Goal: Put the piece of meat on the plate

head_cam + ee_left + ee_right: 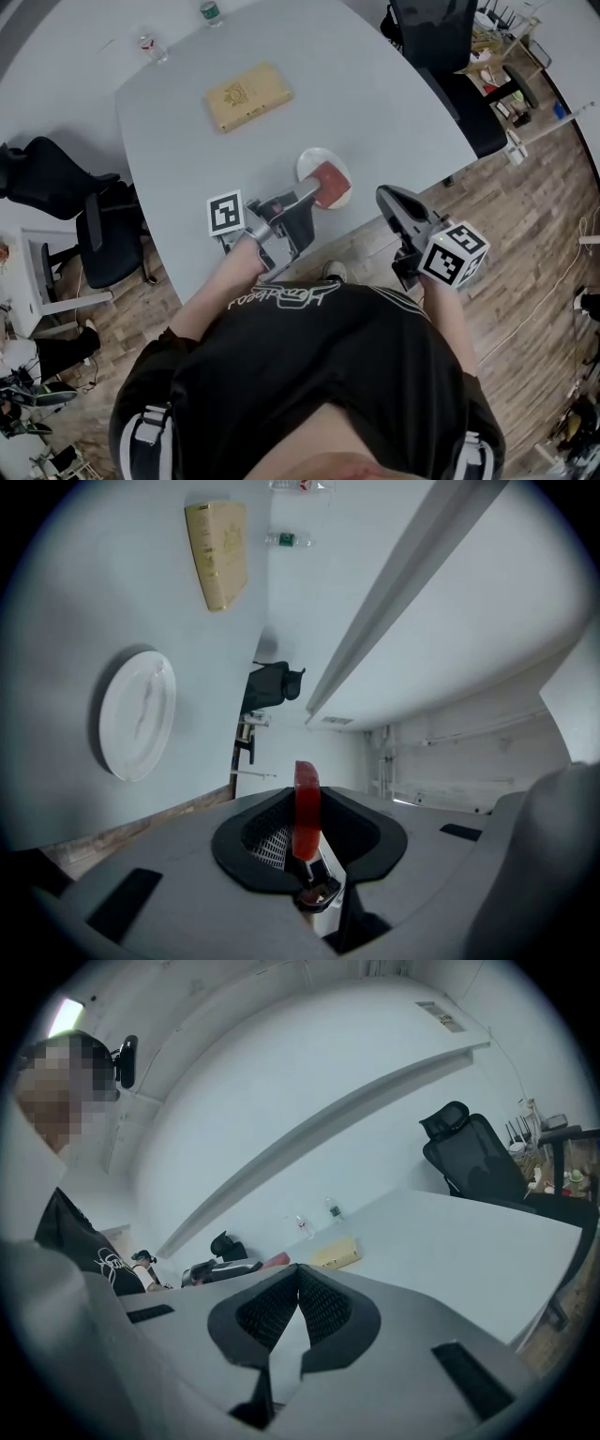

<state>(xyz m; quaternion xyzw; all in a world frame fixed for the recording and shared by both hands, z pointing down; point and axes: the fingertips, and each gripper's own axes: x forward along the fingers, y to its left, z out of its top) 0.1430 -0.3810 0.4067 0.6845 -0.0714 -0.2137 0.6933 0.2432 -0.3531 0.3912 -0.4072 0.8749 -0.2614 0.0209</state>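
Clamping meat (pixel 333 180), left gripper (pixel 316 194) sideways, near plate (pixel 313 157)

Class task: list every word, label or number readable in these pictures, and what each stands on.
Nothing can be read for certain.
Black shirt: white script lettering, illegible.
Yellow box: printed emblem, blurred.
Green-capped bottle and clear bottle: labels too small.

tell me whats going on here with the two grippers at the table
A person stands at the edge of a grey table with a gripper in each hand. The left gripper is clamped on a red piece of meat and holds it close to a white plate near the table's edge. The meat is not yet laid on the plate. The right gripper is shut and empty, off to the side.
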